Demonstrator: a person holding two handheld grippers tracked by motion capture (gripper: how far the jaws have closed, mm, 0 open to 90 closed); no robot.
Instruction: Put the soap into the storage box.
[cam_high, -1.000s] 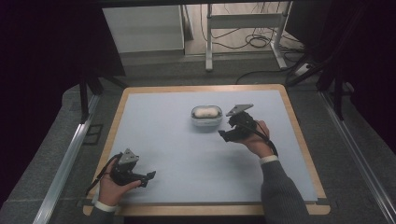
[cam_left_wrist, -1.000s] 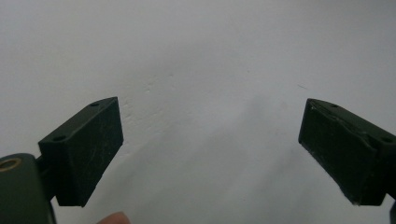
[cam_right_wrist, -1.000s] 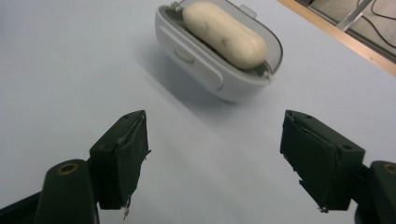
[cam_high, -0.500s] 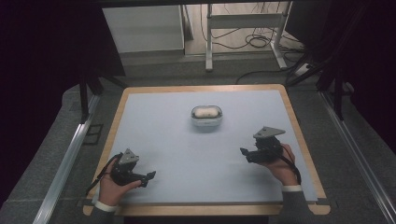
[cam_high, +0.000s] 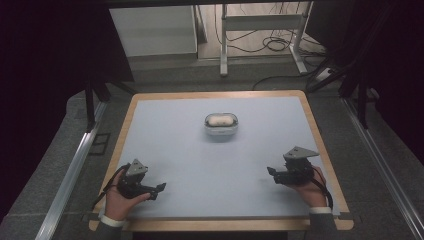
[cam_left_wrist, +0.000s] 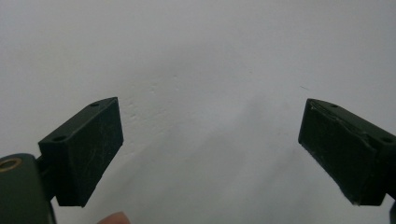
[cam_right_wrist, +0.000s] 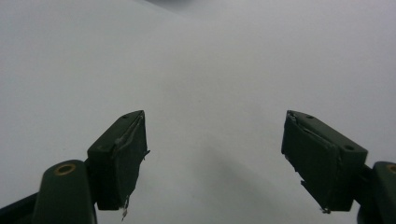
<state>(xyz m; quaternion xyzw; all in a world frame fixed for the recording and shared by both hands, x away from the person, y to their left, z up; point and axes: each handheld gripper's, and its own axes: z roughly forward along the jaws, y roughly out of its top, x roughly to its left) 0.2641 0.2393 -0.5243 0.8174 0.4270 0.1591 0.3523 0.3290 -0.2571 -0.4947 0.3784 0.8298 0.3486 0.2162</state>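
A small clear container (cam_high: 221, 125) with something white inside sits on the pale blue mat (cam_high: 215, 160), a little behind the middle. My left gripper (cam_high: 159, 188) rests low at the mat's front left, held in a hand, pointing right. In the left gripper view its two black jaws stand wide apart over bare mat, so this gripper (cam_left_wrist: 210, 158) is open and holds nothing. At the front right, a hand holds my right gripper (cam_high: 270, 172), which points left. That gripper (cam_right_wrist: 215, 158) is open too, jaws wide apart, with nothing between them.
The mat lies on a wooden-edged table (cam_high: 320, 135). Dark floor and metal rails (cam_high: 70, 175) run along both sides. Behind the table stand a white cabinet (cam_high: 150, 30) and a metal frame with cables (cam_high: 265, 35).
My right gripper has pulled back from beside the container to the front right of the mat. The left gripper has stayed put.
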